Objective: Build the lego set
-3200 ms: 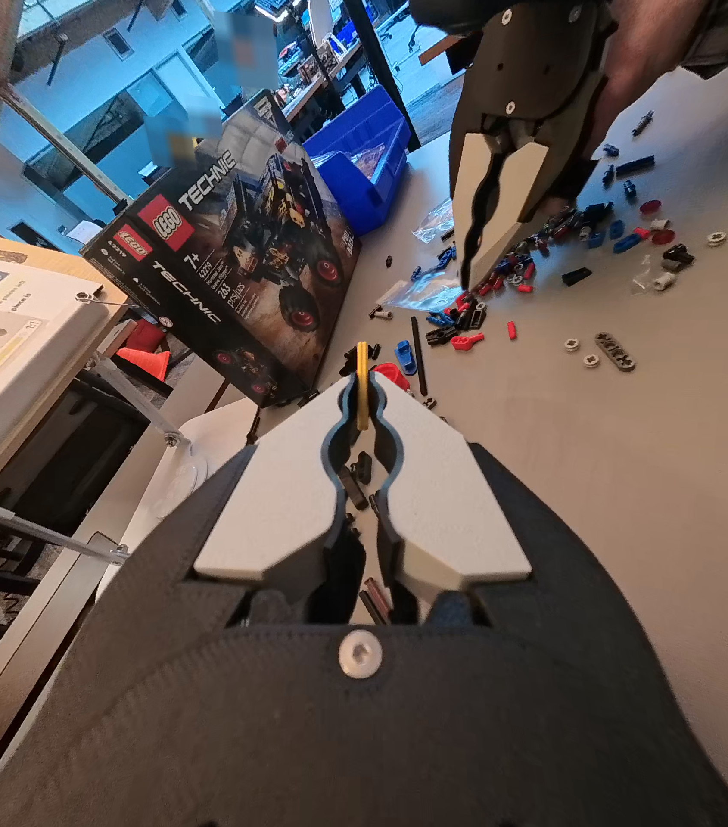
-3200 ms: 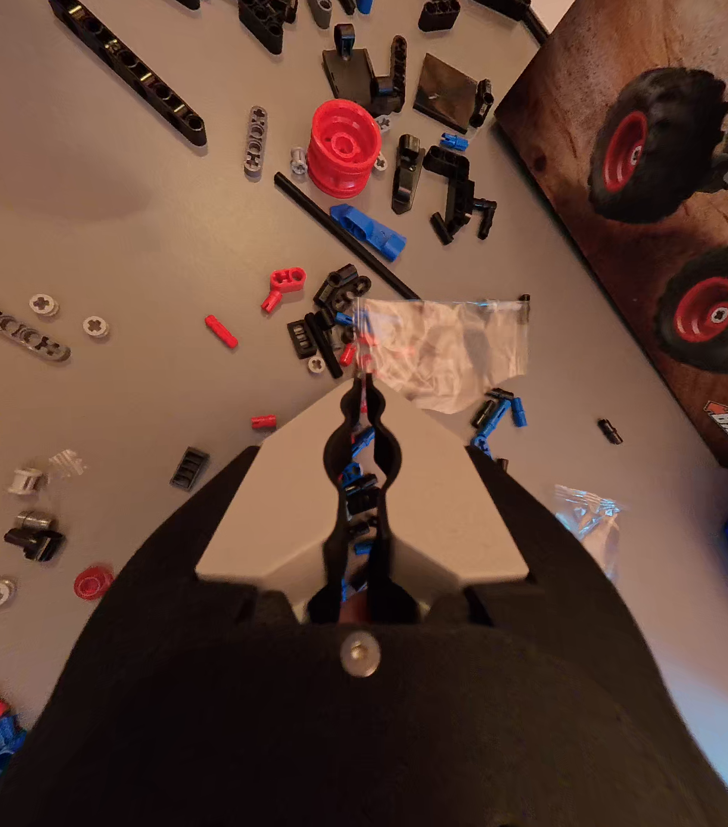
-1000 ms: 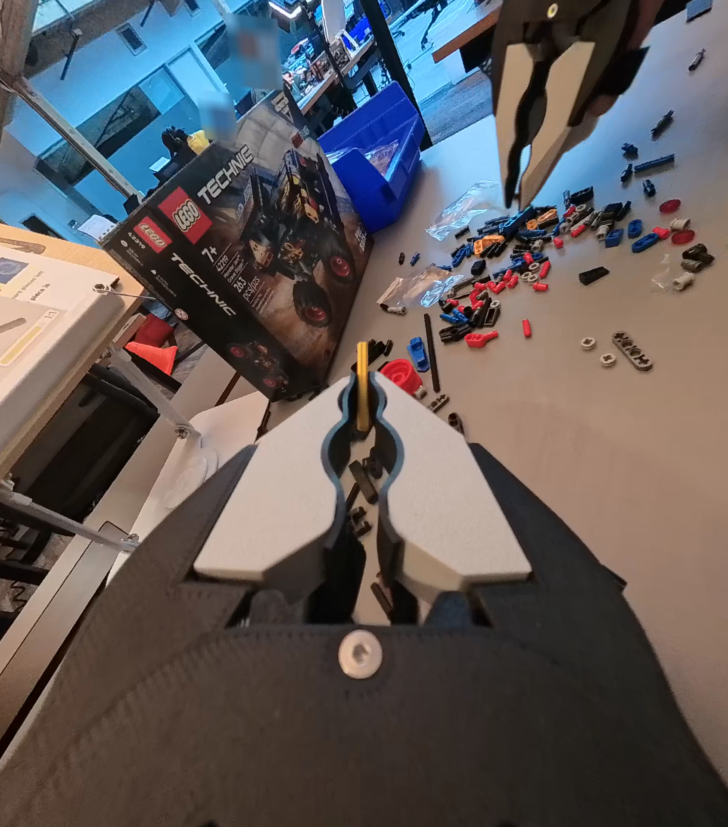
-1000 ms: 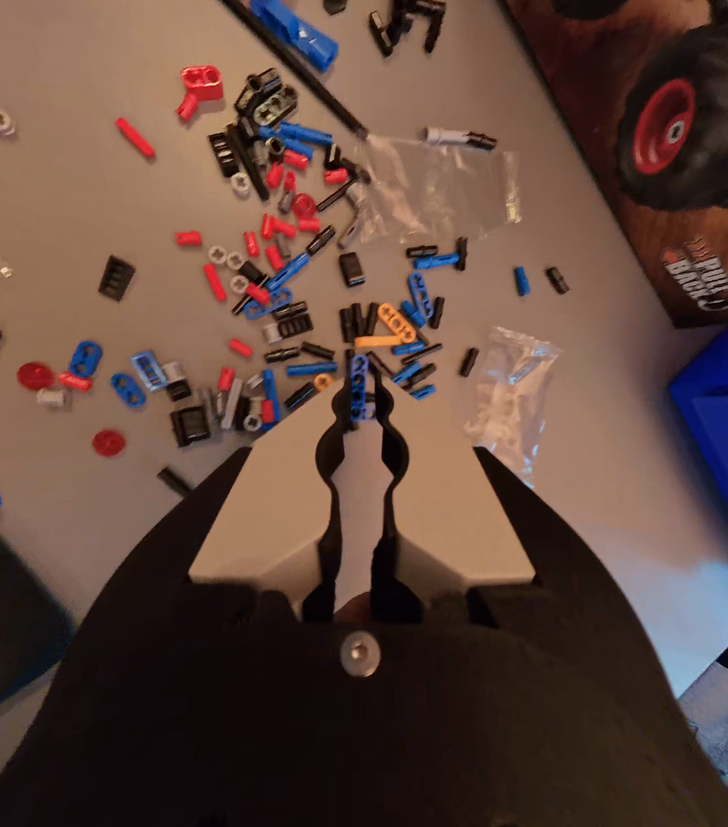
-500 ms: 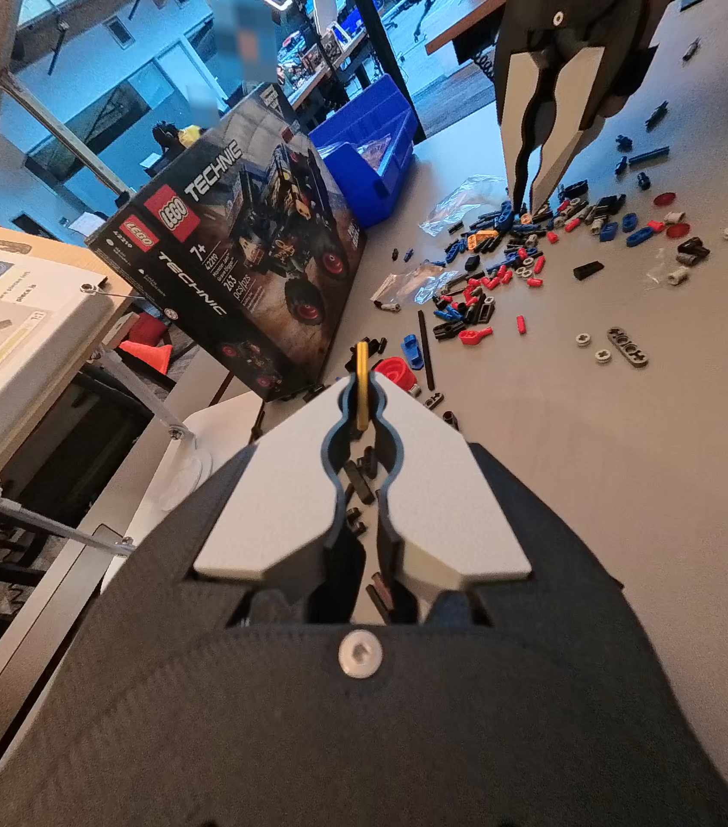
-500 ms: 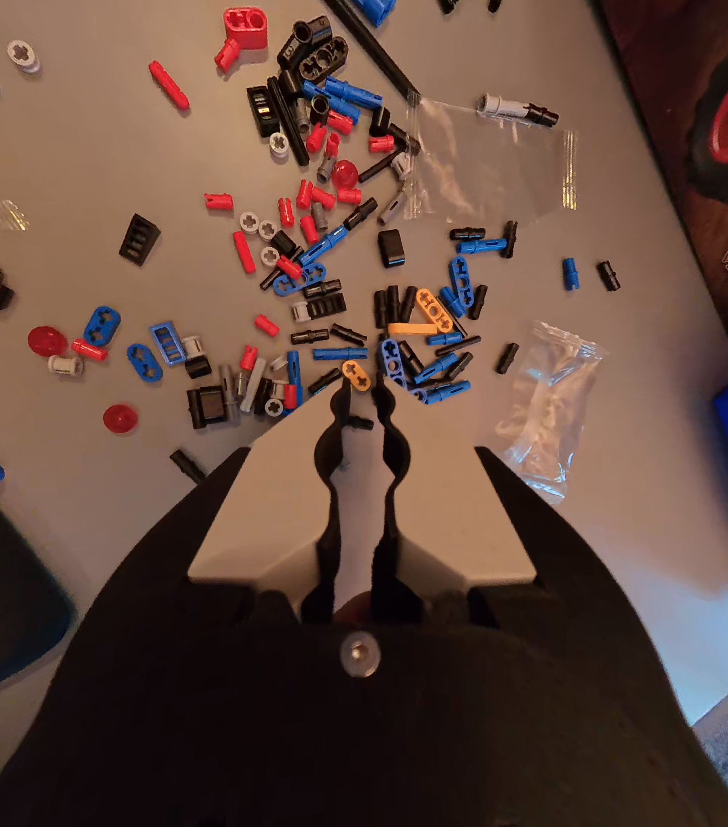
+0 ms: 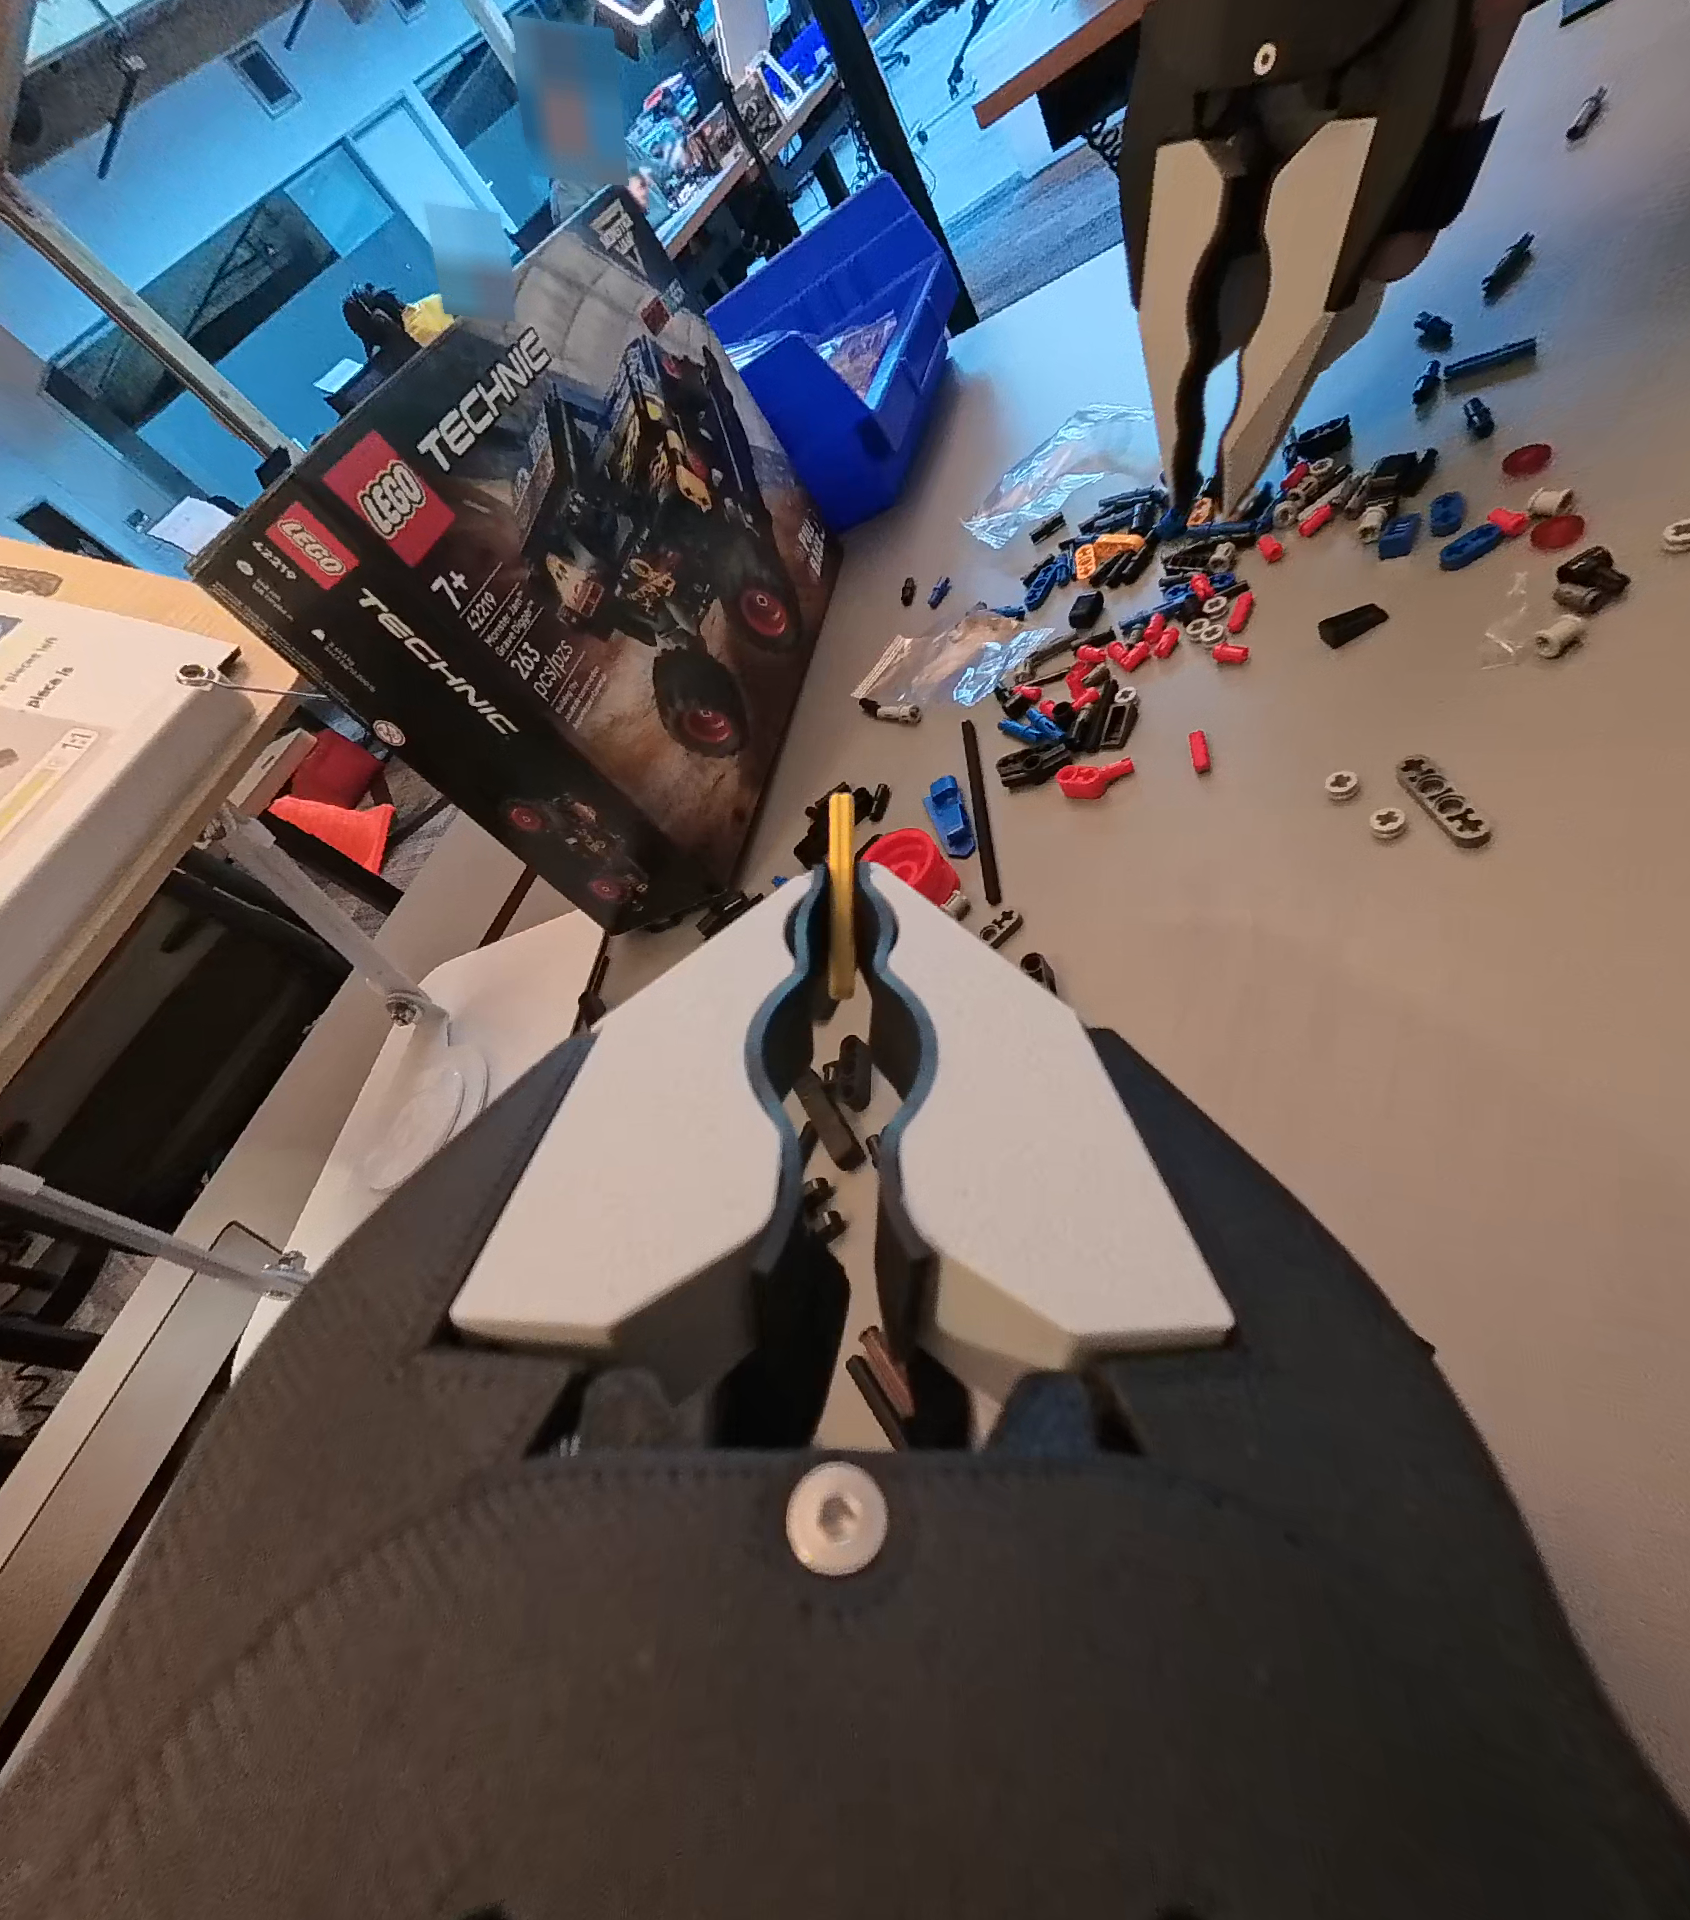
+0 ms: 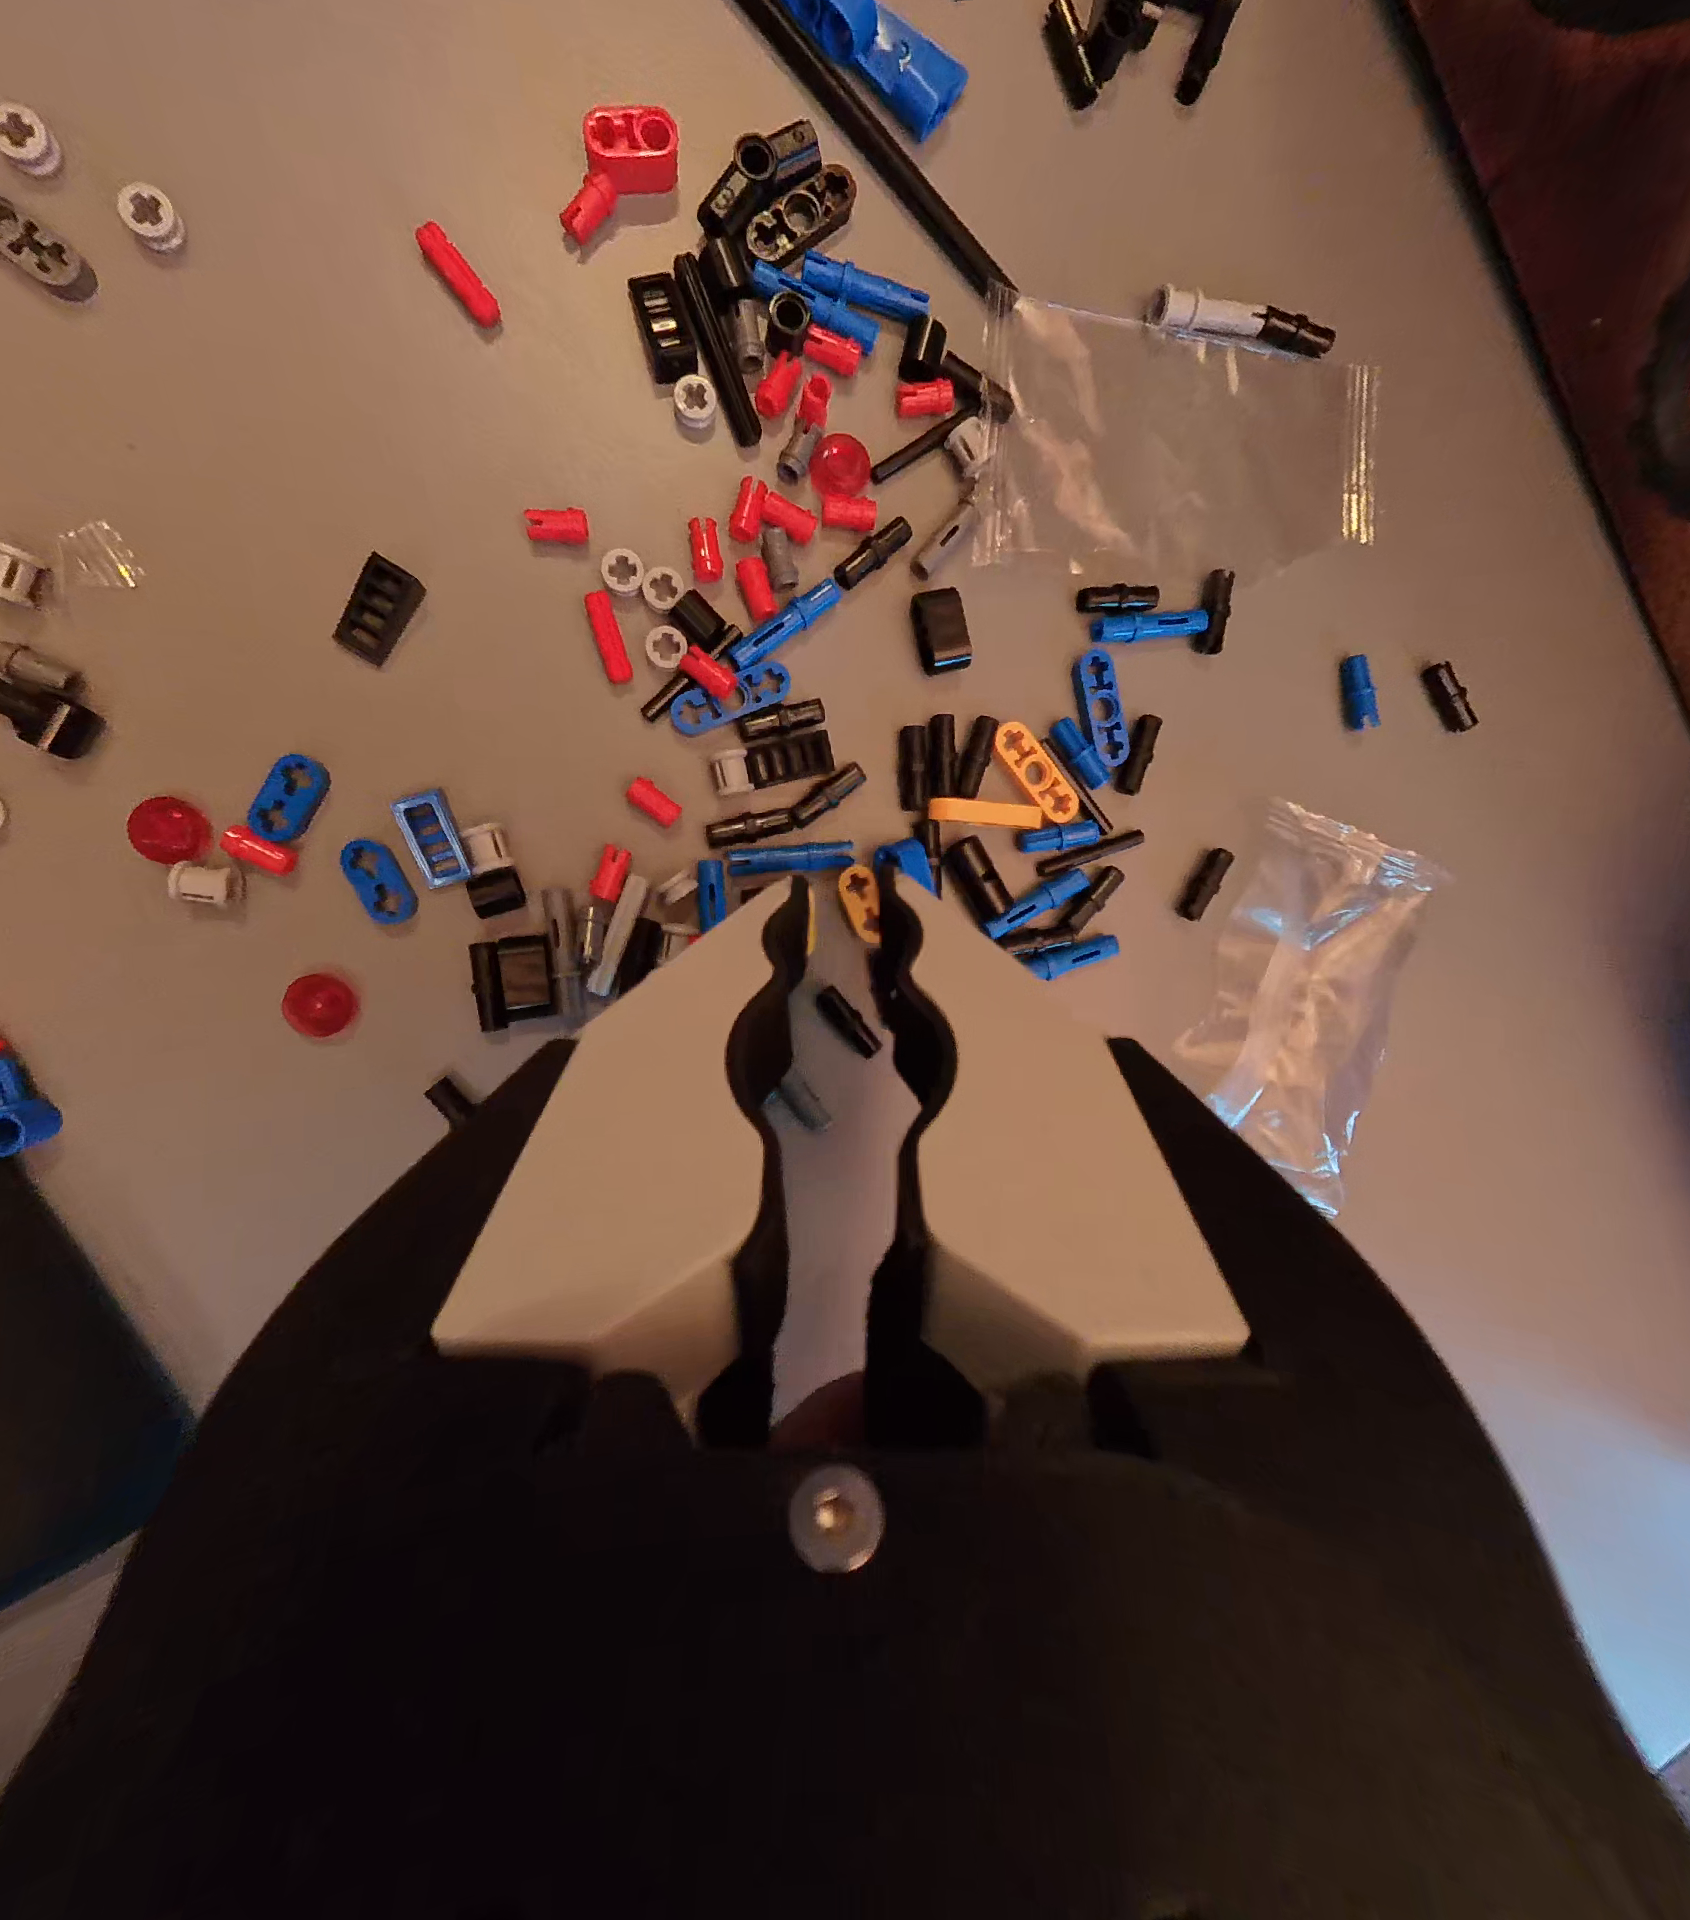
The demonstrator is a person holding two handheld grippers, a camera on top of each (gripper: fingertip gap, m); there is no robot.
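Right claw (image 8: 843,902) lower, parted over orange piece (image 8: 860,902)

From my left gripper (image 7: 839,914) the bare grey table (image 7: 1340,1195) to the right lies open. Ahead, a red wheel (image 7: 914,857) and a black rod (image 7: 978,810) crowd the way, and the set's box (image 7: 550,634) walls off the left. My right gripper (image 8: 846,904) is hemmed by the dense scatter of small pieces (image 8: 799,665), with a plastic bag (image 8: 1308,987) just to its right.
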